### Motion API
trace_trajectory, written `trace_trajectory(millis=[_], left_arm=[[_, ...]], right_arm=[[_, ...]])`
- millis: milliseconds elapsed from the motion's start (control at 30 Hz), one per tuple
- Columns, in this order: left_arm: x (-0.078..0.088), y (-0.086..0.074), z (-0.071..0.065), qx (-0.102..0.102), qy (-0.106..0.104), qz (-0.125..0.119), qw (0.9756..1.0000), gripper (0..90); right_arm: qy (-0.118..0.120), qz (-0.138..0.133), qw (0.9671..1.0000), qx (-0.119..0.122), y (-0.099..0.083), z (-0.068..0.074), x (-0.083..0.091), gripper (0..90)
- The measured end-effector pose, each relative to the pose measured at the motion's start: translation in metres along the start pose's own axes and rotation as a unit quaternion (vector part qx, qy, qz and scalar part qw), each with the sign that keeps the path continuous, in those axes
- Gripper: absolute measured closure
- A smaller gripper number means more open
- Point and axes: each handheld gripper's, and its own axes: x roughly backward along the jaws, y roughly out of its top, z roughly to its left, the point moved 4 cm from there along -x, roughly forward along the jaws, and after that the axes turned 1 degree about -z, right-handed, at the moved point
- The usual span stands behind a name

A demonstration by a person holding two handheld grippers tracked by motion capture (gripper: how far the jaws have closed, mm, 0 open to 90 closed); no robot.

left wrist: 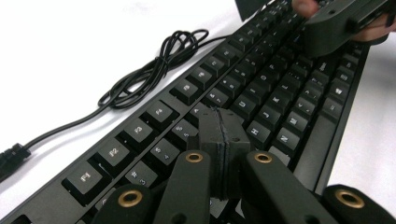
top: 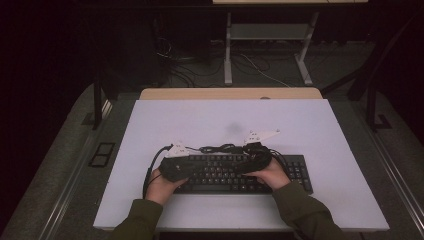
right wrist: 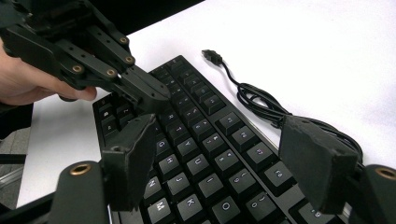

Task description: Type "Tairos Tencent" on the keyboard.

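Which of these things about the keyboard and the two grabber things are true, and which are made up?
1. The left gripper has its jaws pressed together. True.
2. The right gripper is shut tight. False: its jaws stand apart with nothing between them.
3. The keyboard is white. False: it is black.
4. The keyboard's cable lies coiled on the white table. True.
5. The left gripper holds the cable. False: it holds nothing, over the keys.

Matt black plastic keyboard (top: 240, 172)
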Motion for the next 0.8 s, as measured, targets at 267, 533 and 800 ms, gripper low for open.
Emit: trace_trajectory(millis=[267,533,800], left_arm=[[-0.0041,-0.004,0.0031,0.003,0.005,0.012,0.9999,89.2],[-0.0066,-0.0056,0.004,0.001,0.005,0.013,0.9999,89.1],[-0.0077,-0.0064,0.0041,0.003,0.006,0.019,0.9998,89.2]], right_arm=[[0.0,0.0,1.0,0.0,-0.0001,-0.0003,0.0,27.3],[-0.001,0.0,1.0,-0.001,0.0,-0.0005,0.0001,27.3],[-0.002,0.0,1.0,-0.001,-0.0002,-0.0005,-0.0002,27.3]])
